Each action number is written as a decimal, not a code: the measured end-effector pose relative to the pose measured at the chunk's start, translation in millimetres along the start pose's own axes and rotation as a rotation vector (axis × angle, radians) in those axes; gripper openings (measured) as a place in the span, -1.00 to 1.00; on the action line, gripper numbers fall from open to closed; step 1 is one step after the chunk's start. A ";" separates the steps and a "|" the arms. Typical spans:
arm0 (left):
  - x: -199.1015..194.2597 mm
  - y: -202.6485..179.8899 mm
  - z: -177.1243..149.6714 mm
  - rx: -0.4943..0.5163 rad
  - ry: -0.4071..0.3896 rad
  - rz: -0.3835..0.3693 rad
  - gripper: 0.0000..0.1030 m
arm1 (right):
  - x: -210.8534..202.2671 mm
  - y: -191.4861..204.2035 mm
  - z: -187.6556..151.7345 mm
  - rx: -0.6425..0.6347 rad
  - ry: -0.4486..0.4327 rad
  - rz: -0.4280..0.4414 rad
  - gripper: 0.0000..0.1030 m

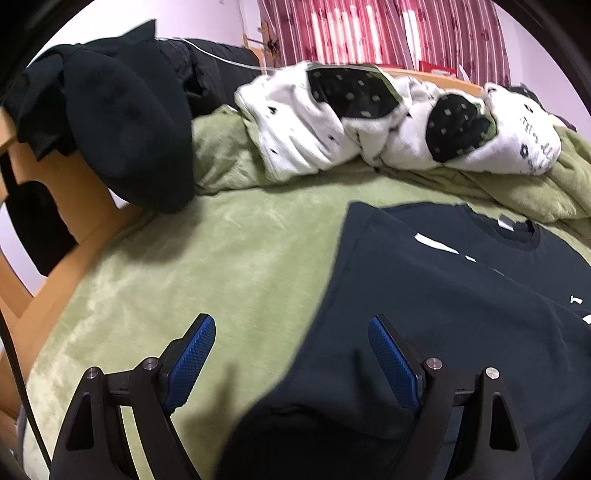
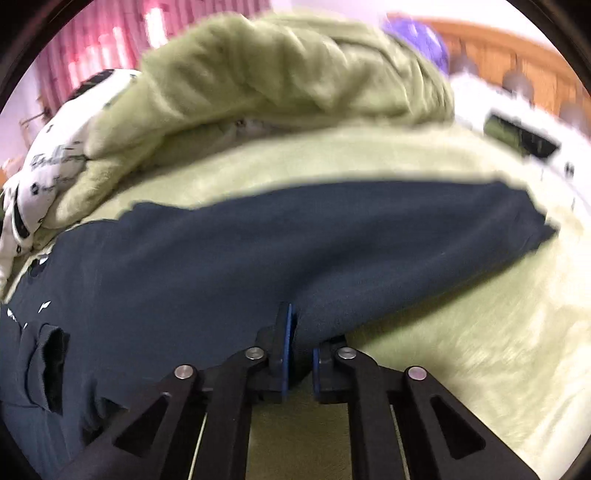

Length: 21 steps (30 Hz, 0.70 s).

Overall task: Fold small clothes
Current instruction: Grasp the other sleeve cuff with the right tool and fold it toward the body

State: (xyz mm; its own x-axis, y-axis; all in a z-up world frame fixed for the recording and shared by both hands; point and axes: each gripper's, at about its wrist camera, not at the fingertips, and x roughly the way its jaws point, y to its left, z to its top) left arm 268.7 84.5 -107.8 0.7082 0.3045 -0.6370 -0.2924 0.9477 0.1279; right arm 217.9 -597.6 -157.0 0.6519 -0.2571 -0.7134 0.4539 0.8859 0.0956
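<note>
A dark navy T-shirt (image 1: 443, 288) with white print lies on the green blanket (image 1: 207, 266), its collar toward the far side. My left gripper (image 1: 291, 325) is open and empty, hovering over the shirt's left edge, one blue pad (image 1: 192, 354) over the blanket, the other over the shirt. In the right wrist view the same shirt (image 2: 258, 258) is lifted on its right side. My right gripper (image 2: 299, 332) is shut on a fold of the shirt's edge, with the cloth pinched between the blue pads. The view is blurred.
A bunched white and black quilt (image 1: 369, 122) and rumpled green blanket (image 2: 288, 74) lie behind the shirt. Black clothes (image 1: 122, 122) hang over a wooden bed frame (image 1: 74, 236) at the left. A striped red curtain (image 1: 369, 29) is at the back.
</note>
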 end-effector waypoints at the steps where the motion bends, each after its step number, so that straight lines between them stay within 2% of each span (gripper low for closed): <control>1: -0.9 4.8 1.1 -0.003 0.000 -0.001 0.63 | -12.8 10.6 4.4 -0.031 -0.034 -0.008 -0.84; 5: -8.7 33.3 6.0 -0.020 -0.003 -0.003 0.63 | -52.5 45.3 23.4 -0.064 -0.091 0.029 -0.88; 10: -14.0 64.4 11.1 0.018 -0.023 0.050 0.63 | -111.3 118.5 40.9 -0.127 -0.176 0.121 -0.89; 12: -13.1 77.5 11.4 0.004 -0.011 0.043 0.63 | -125.7 147.2 41.0 -0.149 -0.192 0.164 -0.89; 16: -8.8 93.6 6.1 -0.034 0.015 0.001 0.63 | -143.5 218.8 25.4 -0.225 -0.199 0.239 -0.89; 21: 6.5 100.4 -8.9 -0.032 0.048 -0.026 0.63 | -123.5 298.4 -20.3 -0.328 -0.110 0.297 -0.89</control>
State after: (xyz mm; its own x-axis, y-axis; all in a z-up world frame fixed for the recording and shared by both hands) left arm 238.2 180.7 -105.9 0.6845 0.2743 -0.6754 -0.2953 0.9514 0.0872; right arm 260.5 -293.7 -54.5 0.7932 0.0027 -0.6090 0.0327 0.9984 0.0470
